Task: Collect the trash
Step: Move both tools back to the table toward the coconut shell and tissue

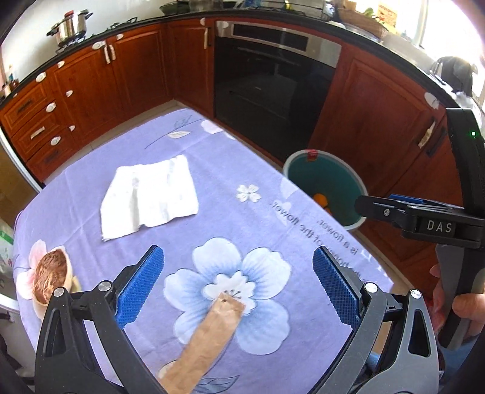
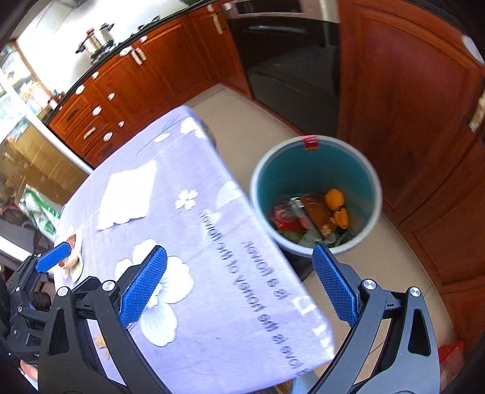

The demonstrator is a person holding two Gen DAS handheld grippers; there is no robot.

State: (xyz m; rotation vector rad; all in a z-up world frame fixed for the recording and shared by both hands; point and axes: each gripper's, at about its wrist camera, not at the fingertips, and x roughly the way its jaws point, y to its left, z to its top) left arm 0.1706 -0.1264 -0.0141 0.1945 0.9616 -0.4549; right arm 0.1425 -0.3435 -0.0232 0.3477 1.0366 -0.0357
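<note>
A tan paper wrapper [image 1: 201, 342] lies on the purple flowered tablecloth [image 1: 236, 218], between and just below the jaws of my open left gripper [image 1: 238, 285]. A white napkin [image 1: 148, 197] lies farther back on the cloth; it also shows in the right wrist view [image 2: 125, 195]. A brown shell-like scrap in a pale husk [image 1: 50, 274] sits at the table's left edge. My right gripper [image 2: 239, 285] is open and empty, over the table's right edge near the teal trash bin [image 2: 315, 157], which holds orange peels and wrappers. The bin also shows in the left wrist view [image 1: 324, 172].
Wooden kitchen cabinets [image 1: 100, 88] and a black oven [image 1: 272, 88] ring the table. The bin stands on the tiled floor [image 2: 379, 260] beside the table. A steel pot [image 1: 71, 25] sits on the stove. A red packet [image 2: 451, 357] lies on the floor at right.
</note>
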